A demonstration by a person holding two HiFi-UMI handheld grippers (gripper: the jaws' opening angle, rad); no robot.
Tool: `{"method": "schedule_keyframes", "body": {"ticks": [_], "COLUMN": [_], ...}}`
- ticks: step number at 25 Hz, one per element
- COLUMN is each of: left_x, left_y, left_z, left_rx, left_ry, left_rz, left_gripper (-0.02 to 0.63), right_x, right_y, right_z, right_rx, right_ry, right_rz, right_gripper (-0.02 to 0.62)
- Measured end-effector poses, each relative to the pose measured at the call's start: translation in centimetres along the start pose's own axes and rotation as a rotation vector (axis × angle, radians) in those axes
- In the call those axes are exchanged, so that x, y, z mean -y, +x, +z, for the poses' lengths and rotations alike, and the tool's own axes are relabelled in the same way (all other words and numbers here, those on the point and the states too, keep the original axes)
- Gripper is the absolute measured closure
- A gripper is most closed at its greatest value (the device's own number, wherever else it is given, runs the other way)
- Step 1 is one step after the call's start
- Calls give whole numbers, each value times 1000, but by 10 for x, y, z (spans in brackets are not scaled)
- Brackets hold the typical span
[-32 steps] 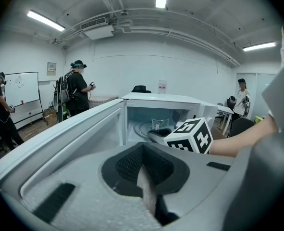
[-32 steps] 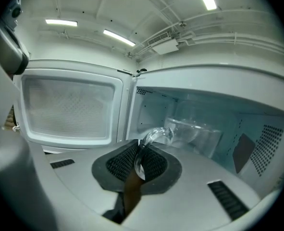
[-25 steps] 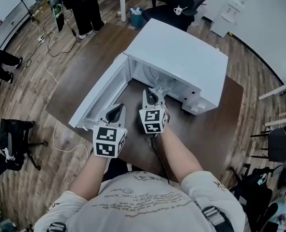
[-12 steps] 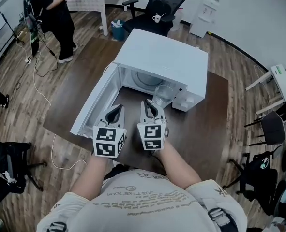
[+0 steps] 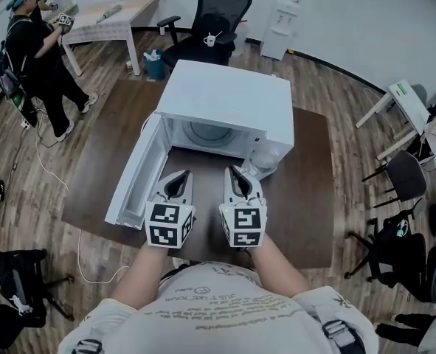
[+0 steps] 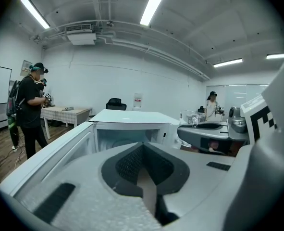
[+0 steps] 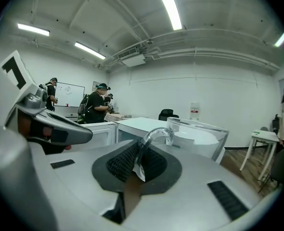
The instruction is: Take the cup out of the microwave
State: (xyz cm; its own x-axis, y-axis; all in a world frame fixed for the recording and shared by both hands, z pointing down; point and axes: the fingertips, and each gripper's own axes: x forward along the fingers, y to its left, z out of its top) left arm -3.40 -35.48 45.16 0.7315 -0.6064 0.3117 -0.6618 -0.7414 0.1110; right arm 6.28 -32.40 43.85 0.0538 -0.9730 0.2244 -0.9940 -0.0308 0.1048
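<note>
A clear glass cup (image 5: 262, 161) hangs in front of the white microwave (image 5: 229, 102), outside its cavity, just right of the opening. My right gripper (image 5: 237, 174) is shut on the cup's handle; in the right gripper view the curved handle (image 7: 149, 146) sits pinched between the jaws and the cup body (image 7: 197, 136) rises beyond them. My left gripper (image 5: 178, 181) hovers beside it over the brown table (image 5: 306, 198), shut with nothing in it. The microwave door (image 5: 135, 179) stands swung open to the left. The left gripper view shows the cavity (image 6: 125, 141) with nothing in it.
Office chairs (image 5: 218, 21), a small table (image 5: 103, 17) and people stand around the room. A person (image 5: 37, 57) is at the far left. A white side table (image 5: 402, 109) and a dark chair (image 5: 406, 175) are to the right.
The right gripper has drawn the cup back out of the cavity and to the right. The head camera has tilted up, showing more of the room. The left gripper stays near the door.
</note>
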Motion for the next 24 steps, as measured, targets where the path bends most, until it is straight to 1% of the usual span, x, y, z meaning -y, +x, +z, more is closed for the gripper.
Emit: {"method": "schedule_keyframes", "body": {"ticks": [4, 8, 14, 24], "left_x": [10, 15, 17, 13], "left_y": [4, 9, 9, 9], "left_z": [4, 7, 6, 8], "left_rx": [6, 10, 6, 2], "left_ry": [21, 31, 35, 41], "left_rz": [-38, -53, -57, -51], "left_gripper": [592, 592, 592, 592], "right_x": [0, 3, 5, 0], "right_y": [-7, -8, -10, -6], "right_z": [1, 1, -1, 0], "right_rx": [10, 15, 17, 28], "right_ry": [0, 9, 11, 11], "right_rz": [-14, -19, -26, -9], "right_gripper": [571, 571, 571, 571]}}
